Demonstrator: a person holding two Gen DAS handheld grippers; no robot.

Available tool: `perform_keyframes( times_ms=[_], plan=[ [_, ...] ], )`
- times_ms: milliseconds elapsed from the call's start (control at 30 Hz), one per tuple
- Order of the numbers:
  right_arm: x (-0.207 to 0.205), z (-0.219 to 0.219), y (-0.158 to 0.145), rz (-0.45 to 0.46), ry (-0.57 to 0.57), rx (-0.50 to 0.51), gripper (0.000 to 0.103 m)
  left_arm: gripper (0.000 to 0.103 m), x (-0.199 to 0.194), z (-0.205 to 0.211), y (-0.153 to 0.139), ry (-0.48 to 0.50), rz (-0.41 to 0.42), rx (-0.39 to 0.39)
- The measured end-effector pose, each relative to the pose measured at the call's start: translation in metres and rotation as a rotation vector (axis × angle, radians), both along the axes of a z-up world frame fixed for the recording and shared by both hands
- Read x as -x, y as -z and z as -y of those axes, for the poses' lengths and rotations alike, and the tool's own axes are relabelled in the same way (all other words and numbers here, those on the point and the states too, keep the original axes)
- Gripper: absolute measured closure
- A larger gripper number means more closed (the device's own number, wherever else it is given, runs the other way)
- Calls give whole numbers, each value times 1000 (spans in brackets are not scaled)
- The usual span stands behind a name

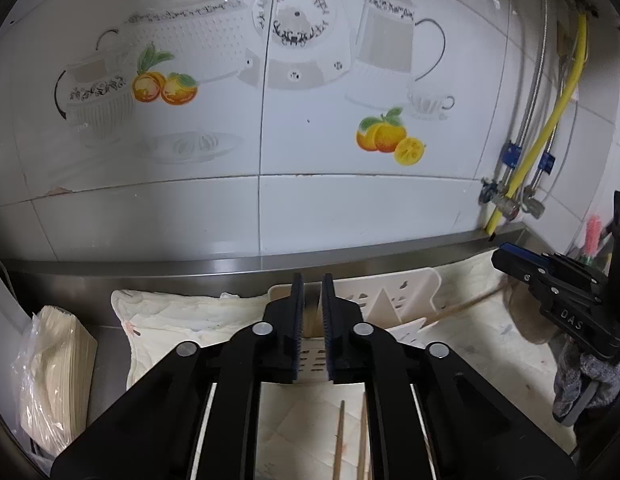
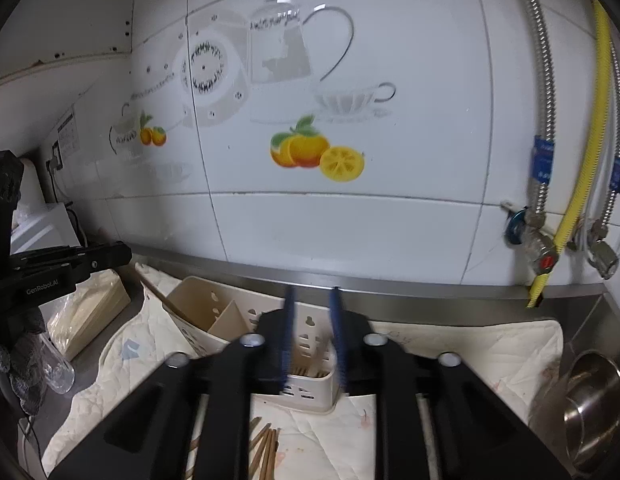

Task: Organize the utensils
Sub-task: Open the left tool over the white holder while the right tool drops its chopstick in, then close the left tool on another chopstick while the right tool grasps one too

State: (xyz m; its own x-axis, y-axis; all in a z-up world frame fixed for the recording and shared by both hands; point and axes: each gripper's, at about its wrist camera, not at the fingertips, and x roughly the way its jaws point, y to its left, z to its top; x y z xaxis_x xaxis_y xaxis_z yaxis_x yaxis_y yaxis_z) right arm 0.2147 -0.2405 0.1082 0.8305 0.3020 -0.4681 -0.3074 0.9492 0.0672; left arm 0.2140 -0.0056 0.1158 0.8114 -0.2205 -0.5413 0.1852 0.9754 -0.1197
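A cream plastic utensil holder [image 2: 230,316] with slotted walls and a divider lies on a pale cloth [image 2: 470,356]; it also shows in the left wrist view [image 1: 390,296]. Chopstick ends show inside its front compartment [image 2: 306,372]. Several loose wooden chopsticks [image 2: 264,452] lie on the cloth in front of it, two of them in the left wrist view [image 1: 340,440]. My right gripper [image 2: 313,340] is open and empty just above the holder. My left gripper [image 1: 312,312] has its jaws narrowly apart with nothing between them. One chopstick [image 1: 462,304] leans out of the holder.
A tiled wall with a steel backsplash ledge [image 2: 390,292] stands close behind. Pipes and a yellow hose [image 2: 590,160] run down at the right. A steel pot [image 2: 590,396] sits at the right. A bagged stack of paper [image 1: 54,372] and a glass [image 2: 60,376] are at the left.
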Motion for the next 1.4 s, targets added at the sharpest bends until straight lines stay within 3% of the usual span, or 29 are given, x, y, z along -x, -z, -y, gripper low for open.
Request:
perform_keyframes(
  times_ms=[233, 400, 467, 700, 900, 1100, 1400],
  plan=[
    [37, 7, -19, 59, -3, 10, 70, 89, 30, -4, -14, -8, 45, 5],
    [69, 7, -16, 67, -17, 24, 68, 87, 61, -5, -13, -6, 63, -1],
    [83, 7, -8, 55, -26, 33, 68, 80, 75, -5, -6, -5, 62, -5],
    [123, -1, 29, 6, -53, 66, 68, 74, 112, -10, 31, -8, 17, 9],
    [144, -6, 76, -80, -74, 85, 68, 71, 132, -12, 66, -25, -33, -26],
    [153, -6, 125, -193, -79, 102, 68, 71, 145, -18, 91, -39, -81, -12],
    [157, -7, 168, -289, -78, 132, 80, 71, 152, -12, 117, -26, -136, -30]
  ],
)
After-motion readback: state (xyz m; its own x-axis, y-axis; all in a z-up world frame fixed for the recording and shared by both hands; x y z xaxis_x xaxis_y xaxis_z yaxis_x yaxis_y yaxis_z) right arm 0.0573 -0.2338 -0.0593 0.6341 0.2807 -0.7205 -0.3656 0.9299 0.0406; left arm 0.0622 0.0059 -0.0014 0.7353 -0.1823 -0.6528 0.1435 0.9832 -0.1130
